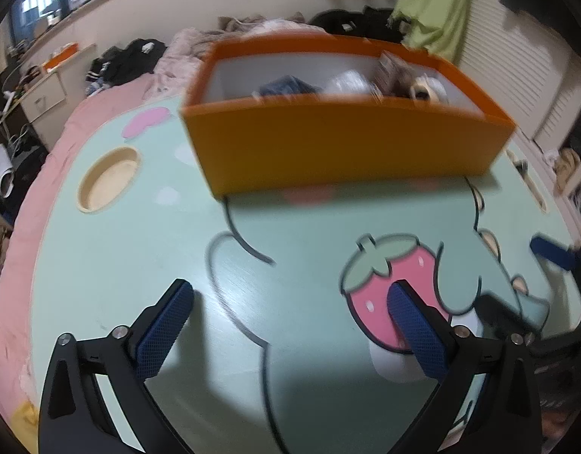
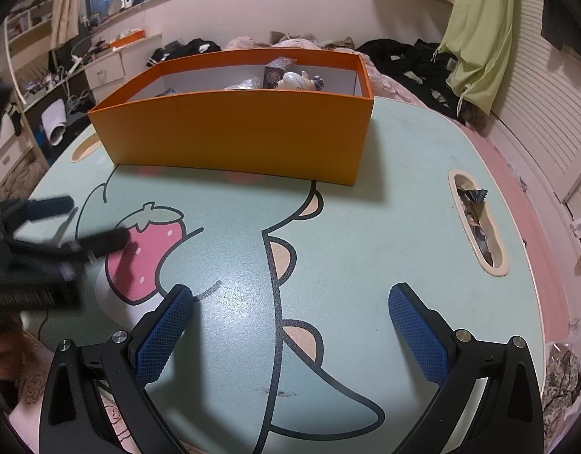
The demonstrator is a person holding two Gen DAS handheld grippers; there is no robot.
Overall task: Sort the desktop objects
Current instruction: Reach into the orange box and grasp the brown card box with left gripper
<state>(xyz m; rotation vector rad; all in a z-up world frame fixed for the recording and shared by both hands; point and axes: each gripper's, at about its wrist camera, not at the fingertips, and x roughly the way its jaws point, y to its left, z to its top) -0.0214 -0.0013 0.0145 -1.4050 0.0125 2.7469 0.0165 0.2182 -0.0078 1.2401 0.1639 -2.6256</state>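
Left wrist view: an orange box with white inner walls sits at twelve o'clock on the mint table, small items inside. Left gripper and right gripper both gape wide, empty.

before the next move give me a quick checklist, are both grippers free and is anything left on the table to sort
1. Left gripper open, nothing between its fingers: ok.
2. Right gripper open, nothing held: ok.
3. Orange box upright on the table, top open: ok.
4. Items in the box, a small dark carton and a white figure, sit below the rim: ok.
5. Tabletop in front of the box free of loose objects: ok in both views.
6. Slot at the table's right edge holds scraps; whether they count for sorting: cannot tell.
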